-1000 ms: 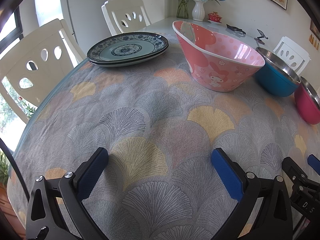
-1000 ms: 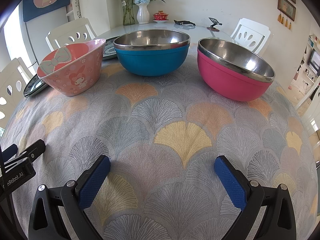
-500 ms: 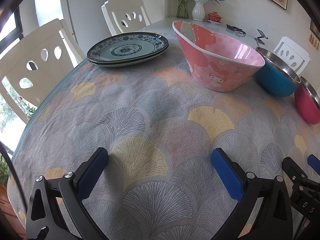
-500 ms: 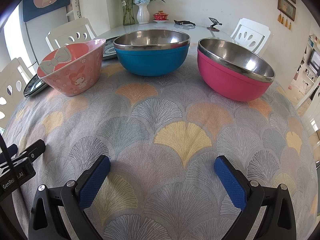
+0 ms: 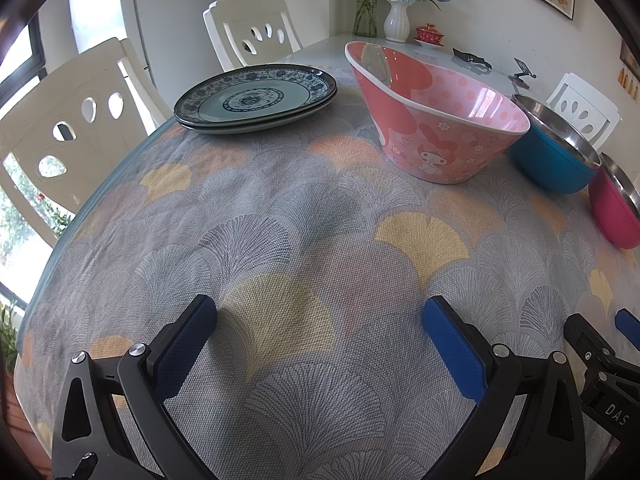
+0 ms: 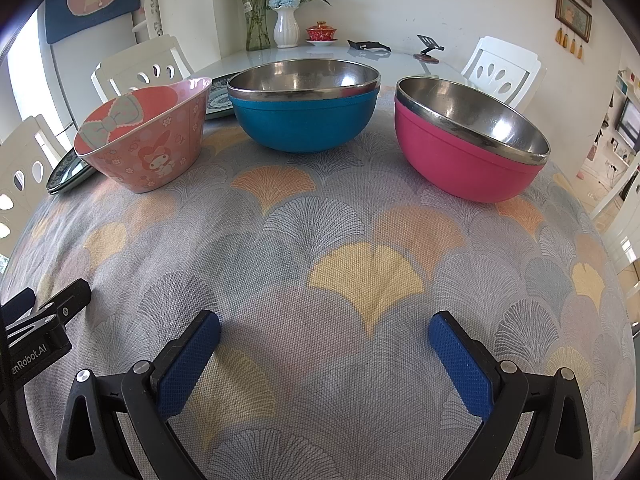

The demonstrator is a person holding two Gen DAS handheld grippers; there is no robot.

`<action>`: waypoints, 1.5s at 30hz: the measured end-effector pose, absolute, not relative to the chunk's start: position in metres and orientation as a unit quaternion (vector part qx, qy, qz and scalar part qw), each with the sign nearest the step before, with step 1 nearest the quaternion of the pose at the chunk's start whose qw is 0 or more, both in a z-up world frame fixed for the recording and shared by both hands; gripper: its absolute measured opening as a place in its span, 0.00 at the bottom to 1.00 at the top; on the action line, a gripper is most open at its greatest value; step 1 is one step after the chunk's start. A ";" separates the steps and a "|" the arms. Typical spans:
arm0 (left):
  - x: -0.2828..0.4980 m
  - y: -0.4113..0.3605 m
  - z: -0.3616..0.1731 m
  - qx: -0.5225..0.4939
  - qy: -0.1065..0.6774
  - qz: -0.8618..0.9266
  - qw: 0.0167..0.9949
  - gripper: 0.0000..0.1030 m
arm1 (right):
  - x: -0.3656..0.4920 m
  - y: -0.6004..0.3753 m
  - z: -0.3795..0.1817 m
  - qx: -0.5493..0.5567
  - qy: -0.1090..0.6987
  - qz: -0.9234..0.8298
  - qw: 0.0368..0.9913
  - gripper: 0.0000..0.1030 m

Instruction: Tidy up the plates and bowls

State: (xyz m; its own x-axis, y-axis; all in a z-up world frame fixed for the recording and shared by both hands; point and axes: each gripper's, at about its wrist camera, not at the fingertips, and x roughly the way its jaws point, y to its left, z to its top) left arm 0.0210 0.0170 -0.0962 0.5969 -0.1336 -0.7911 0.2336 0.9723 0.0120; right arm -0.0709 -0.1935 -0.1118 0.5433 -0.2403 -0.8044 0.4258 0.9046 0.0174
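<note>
Two stacked blue-patterned plates lie at the far left of the cloth-covered table. To their right stand a pink cartoon bowl, a blue steel-lined bowl and a magenta steel-lined bowl, in a row. My left gripper hovers open over bare cloth near the front edge, well short of the plates and pink bowl. Beside it, my right gripper is also open and holds nothing, facing the blue and magenta bowls. In the right wrist view the plates peek from behind the pink bowl.
White chairs ring the table on the left and far side. At the far end stand a white vase with flowers, a glass vase, a red lidded cup and small black stands. The table edge curves close on the left.
</note>
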 end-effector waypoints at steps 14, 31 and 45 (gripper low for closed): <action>0.021 0.017 -0.096 0.057 0.437 -0.103 0.892 1.00 | -0.071 -0.194 -0.112 0.106 0.438 -0.191 0.872 1.00; 0.022 0.018 -0.097 0.054 0.439 -0.104 0.891 1.00 | -0.065 -0.197 -0.107 0.125 0.475 -0.187 0.851 1.00; 0.056 0.014 -0.095 0.082 0.546 -0.122 0.825 1.00 | -0.041 -0.200 -0.100 0.106 0.527 -0.157 0.828 1.00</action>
